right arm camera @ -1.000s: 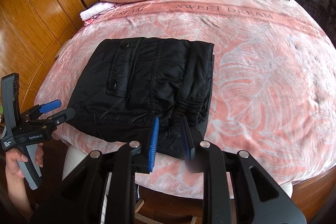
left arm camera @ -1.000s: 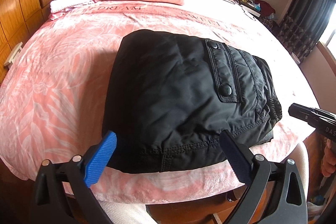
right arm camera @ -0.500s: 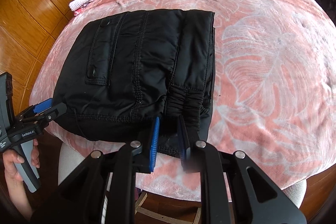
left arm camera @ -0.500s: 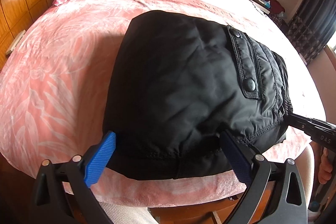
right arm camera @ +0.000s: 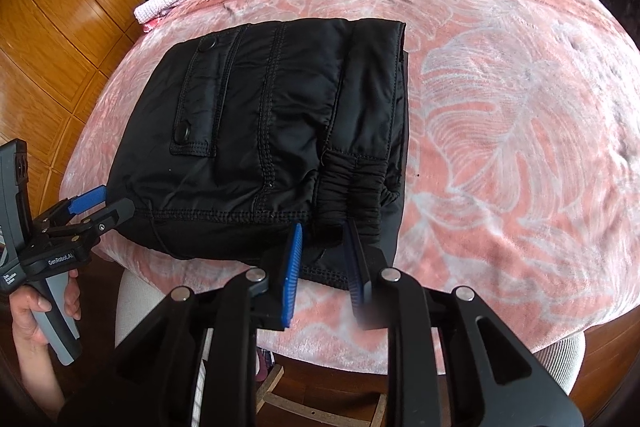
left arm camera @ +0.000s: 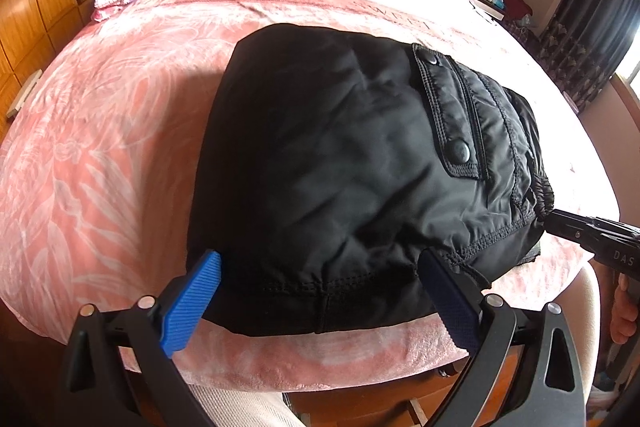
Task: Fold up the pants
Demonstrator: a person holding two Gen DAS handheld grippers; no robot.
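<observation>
On the near edge of the bed (right arm camera: 500, 107), pink leaf-print cover: one pair of black pants (right arm camera: 272, 131), folded into a thick squarish bundle, pocket flap uppermost. Left tongs (left arm camera: 320, 291): wide, straddling the bundle's near hem, pads apparently not pressing, likely poised to square or lift it. Right tongs (right arm camera: 324, 255): narrow, set about the gathered elastic cuff at the near right corner; jaws have just parted slightly, and whether they pinch cloth cannot be told.
</observation>
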